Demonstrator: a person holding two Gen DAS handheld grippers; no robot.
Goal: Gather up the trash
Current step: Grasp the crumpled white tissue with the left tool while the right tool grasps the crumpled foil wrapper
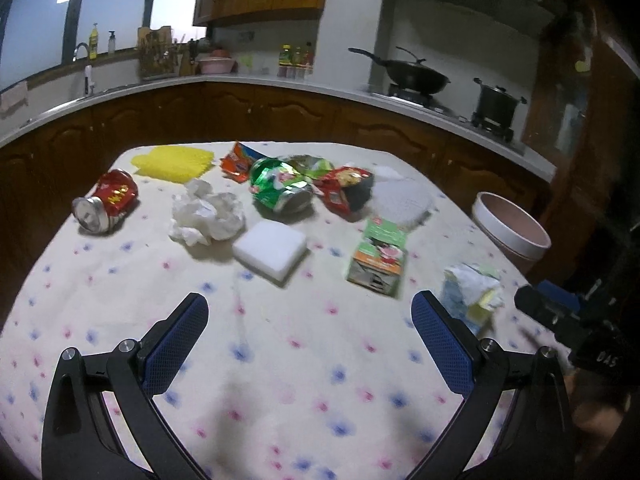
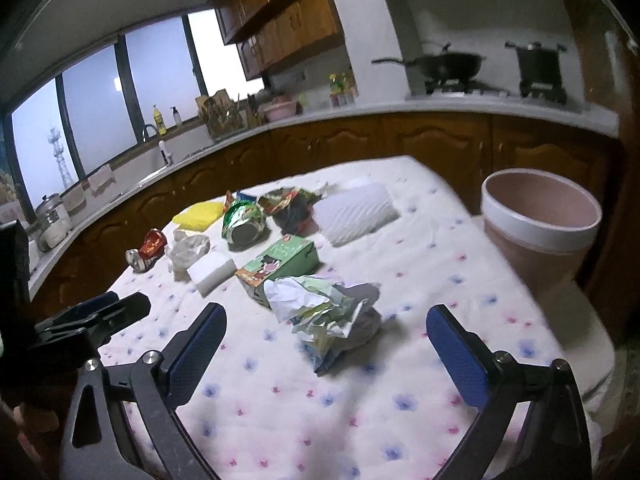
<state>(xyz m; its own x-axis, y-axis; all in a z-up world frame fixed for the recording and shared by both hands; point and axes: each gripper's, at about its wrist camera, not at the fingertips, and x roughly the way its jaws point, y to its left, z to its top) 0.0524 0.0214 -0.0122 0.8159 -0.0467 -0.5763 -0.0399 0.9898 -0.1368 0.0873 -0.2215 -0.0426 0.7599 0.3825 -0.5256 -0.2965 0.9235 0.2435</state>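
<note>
Trash lies on a floral tablecloth: a crushed red can, crumpled white tissue, a crushed green can, red snack wrappers, a green juice carton and a crumpled paper wrapper. My left gripper is open and empty above the near cloth. My right gripper is open, with the crumpled wrapper just ahead between its fingers, untouched. A pink bin stands right of the table.
A white sponge block, a yellow mat and a white ribbed mat also lie on the table. The bin shows in the left wrist view too. Kitchen counters with a wok and pot lie behind.
</note>
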